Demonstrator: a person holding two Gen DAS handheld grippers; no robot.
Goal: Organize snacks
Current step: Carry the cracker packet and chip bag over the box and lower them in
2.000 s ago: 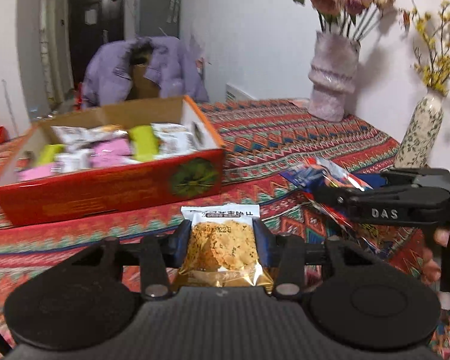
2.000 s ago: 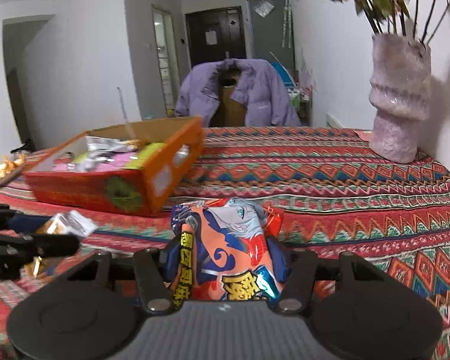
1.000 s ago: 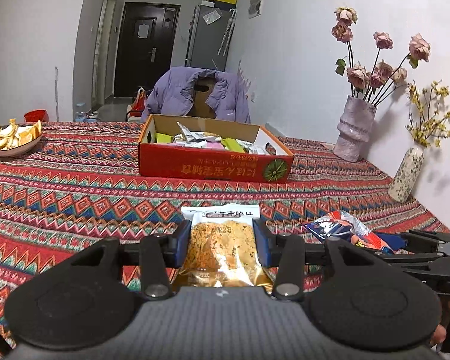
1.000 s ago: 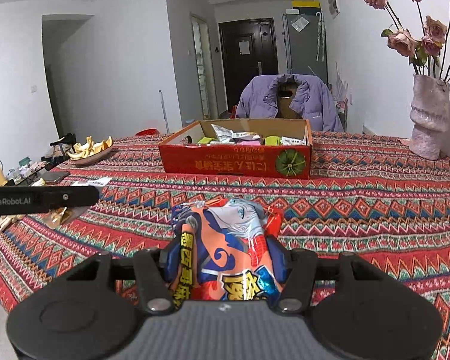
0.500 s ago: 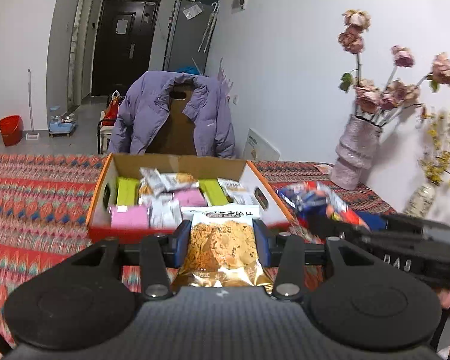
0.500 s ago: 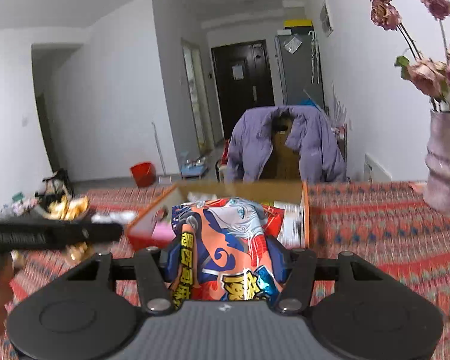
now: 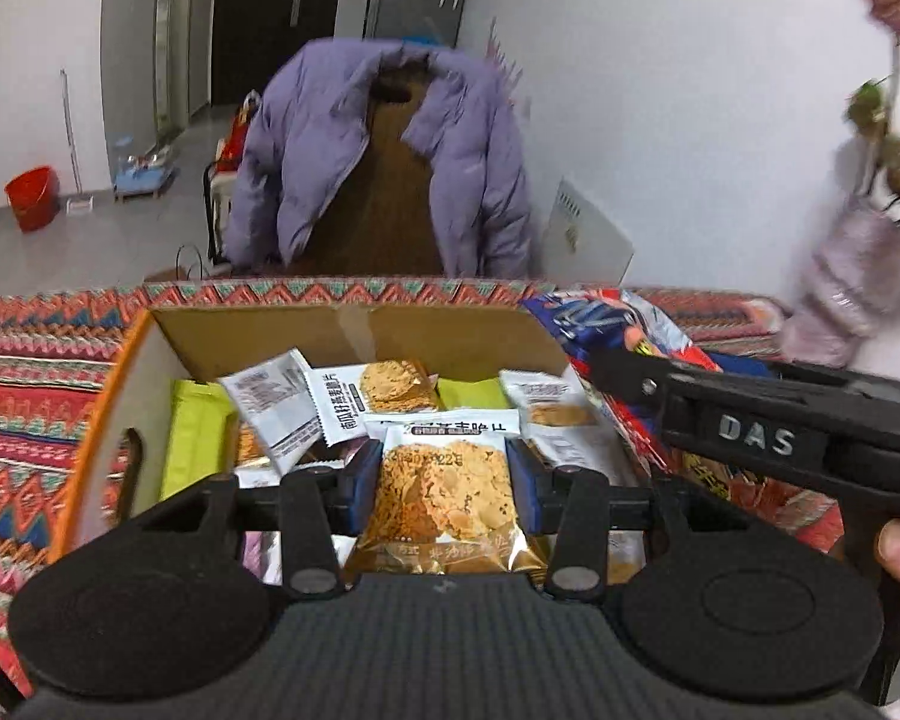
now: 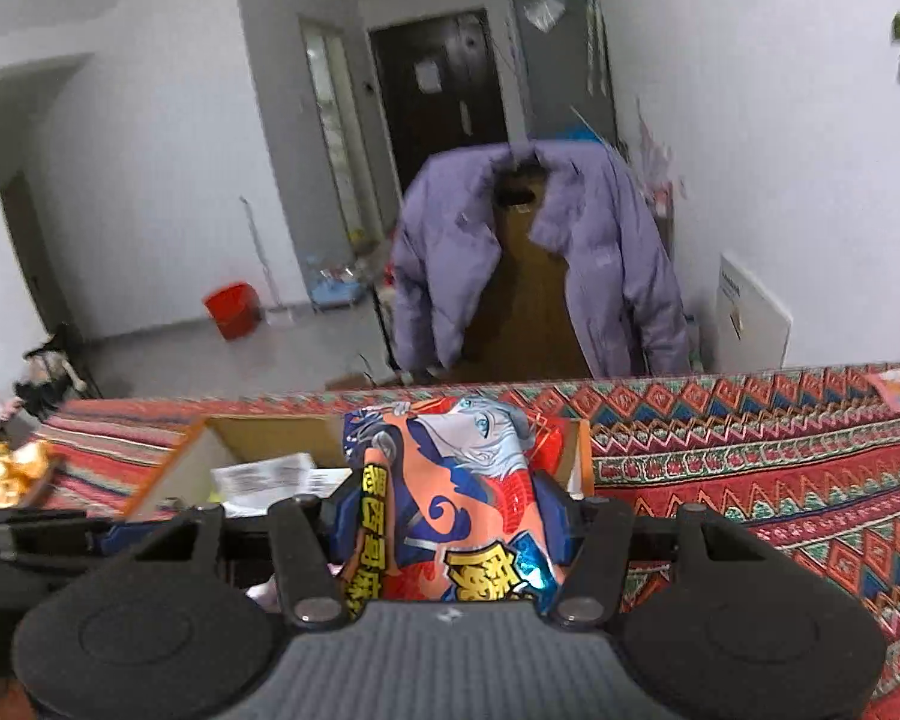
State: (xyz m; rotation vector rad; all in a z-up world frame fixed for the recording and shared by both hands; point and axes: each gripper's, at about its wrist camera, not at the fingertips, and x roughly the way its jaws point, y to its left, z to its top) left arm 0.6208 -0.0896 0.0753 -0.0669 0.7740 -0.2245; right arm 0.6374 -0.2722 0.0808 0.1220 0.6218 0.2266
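Observation:
My left gripper [image 7: 444, 480] is shut on a gold cracker packet [image 7: 444, 498] and hangs over the open orange cardboard box [image 7: 96, 420], which holds several white, green and pink snack packs. My right gripper [image 8: 444, 510] is shut on a bright orange and blue cartoon snack bag [image 8: 450, 480] above the box's right end [image 8: 582, 456]. In the left wrist view that bag [image 7: 618, 330] and the right gripper's black body [image 7: 750, 426] sit just right of the box.
A patterned red tablecloth [image 8: 780, 480] covers the table. Behind the table's far edge, a purple jacket [image 7: 378, 150] hangs on a chair. A pale vase [image 7: 852, 288] stands at the right. A red bucket [image 8: 231, 309] sits on the floor.
Both grippers have moved forward across the table with their packets, from well short of the box to right over it. The grips have not changed.

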